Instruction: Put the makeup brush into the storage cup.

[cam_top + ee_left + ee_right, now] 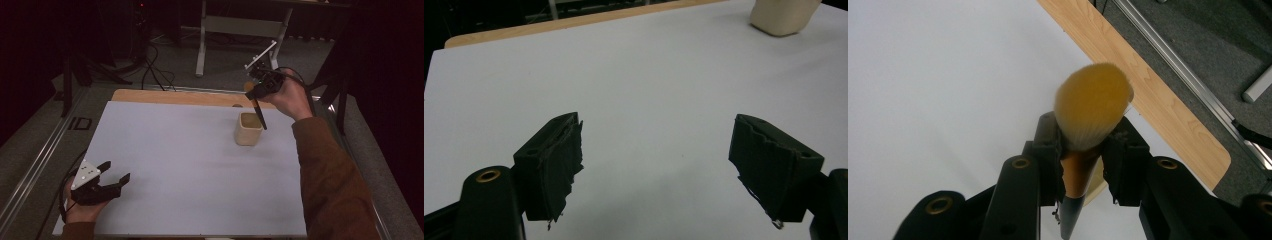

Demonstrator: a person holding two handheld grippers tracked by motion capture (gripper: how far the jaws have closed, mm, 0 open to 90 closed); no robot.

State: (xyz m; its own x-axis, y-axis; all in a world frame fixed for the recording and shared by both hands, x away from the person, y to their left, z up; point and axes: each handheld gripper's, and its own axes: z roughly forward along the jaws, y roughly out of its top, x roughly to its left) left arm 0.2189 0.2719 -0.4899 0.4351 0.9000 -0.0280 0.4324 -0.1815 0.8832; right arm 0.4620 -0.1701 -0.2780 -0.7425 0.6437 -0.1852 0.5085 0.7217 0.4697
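Dim room, dark at the edges; overhead light falls on the pale mat point(190, 150), which glares white in the right gripper view. The brush point(1093, 107) head there is soft, out of focus. Shadows faint.

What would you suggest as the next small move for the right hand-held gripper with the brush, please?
Probably lower it a little: the right hand-held gripper clamps the brush bristles-up, and its dark handle tip slants over the beige cup, so easing down should seat it inside.
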